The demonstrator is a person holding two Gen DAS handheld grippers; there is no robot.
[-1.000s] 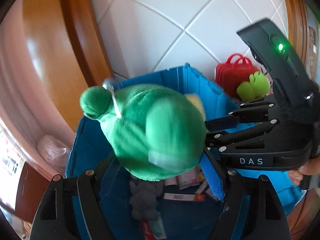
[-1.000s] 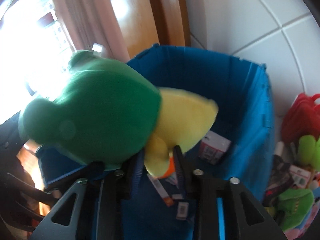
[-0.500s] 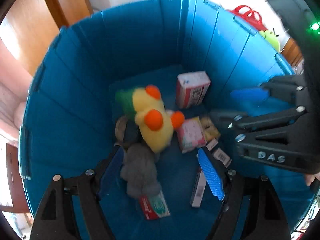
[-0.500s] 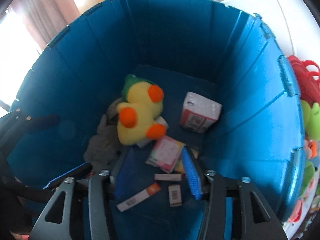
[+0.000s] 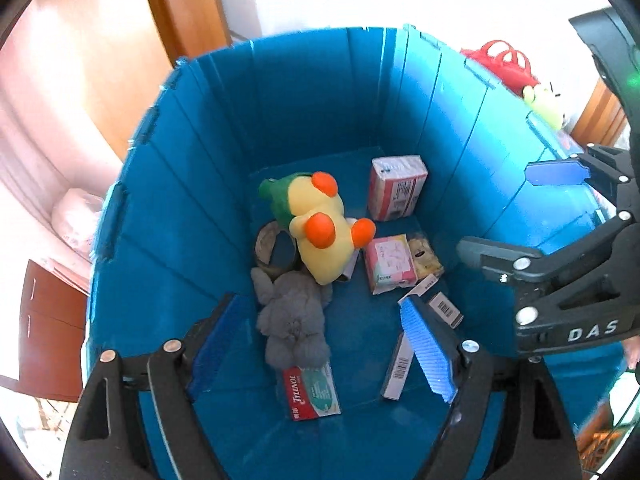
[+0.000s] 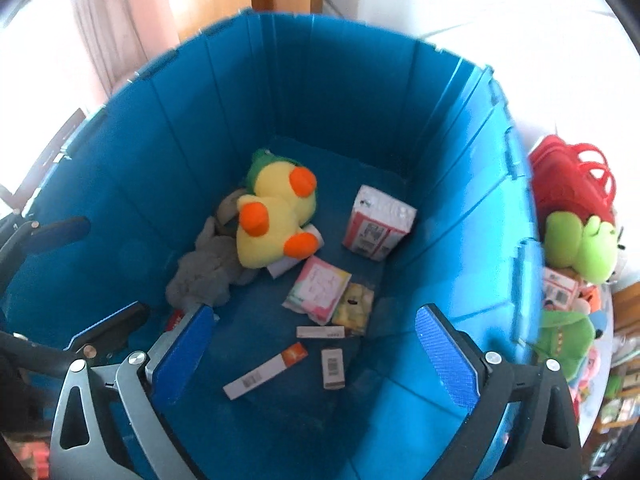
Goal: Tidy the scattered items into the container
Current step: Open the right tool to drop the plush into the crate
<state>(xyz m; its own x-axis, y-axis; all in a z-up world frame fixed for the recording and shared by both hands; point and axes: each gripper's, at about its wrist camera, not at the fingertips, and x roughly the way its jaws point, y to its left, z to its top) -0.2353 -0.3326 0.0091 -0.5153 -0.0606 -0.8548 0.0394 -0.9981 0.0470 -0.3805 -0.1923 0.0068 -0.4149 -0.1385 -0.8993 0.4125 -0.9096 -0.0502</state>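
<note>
Inside bin [image 6: 460,184], on its floor: duck plush [image 6: 276,216], belly up, leaning on grey plush [image 6: 208,268] and a tape roll [image 5: 268,244]; white-red box [image 6: 378,224] standing near the far wall; pink packet [image 6: 320,290]; yellow sachet [image 6: 356,306]; several slim cartons [image 6: 264,372]; Tylenol box [image 5: 312,392] at the near wall.

Above bin: left gripper [image 5: 324,344], jaws opening, nothing between them; right gripper [image 6: 316,356], jaws opening to a wide spread, likewise empty. Both point steeply down into the bin.

Outside bin, right side: red bag [image 6: 572,180], frog plush [image 6: 580,252], further soft toys [image 6: 564,332] and small boxes, still scattered.

Risks, as judged:
- Grippers hang close together over one opening; lifting out carelessly could knock one frame against the other or snag the rim.
- The pile outside is tangled; a pinch on the frog may drag the bag's handles or neighbours along.
- Slim cartons outside, if any, could slip from wide jaws.
</note>
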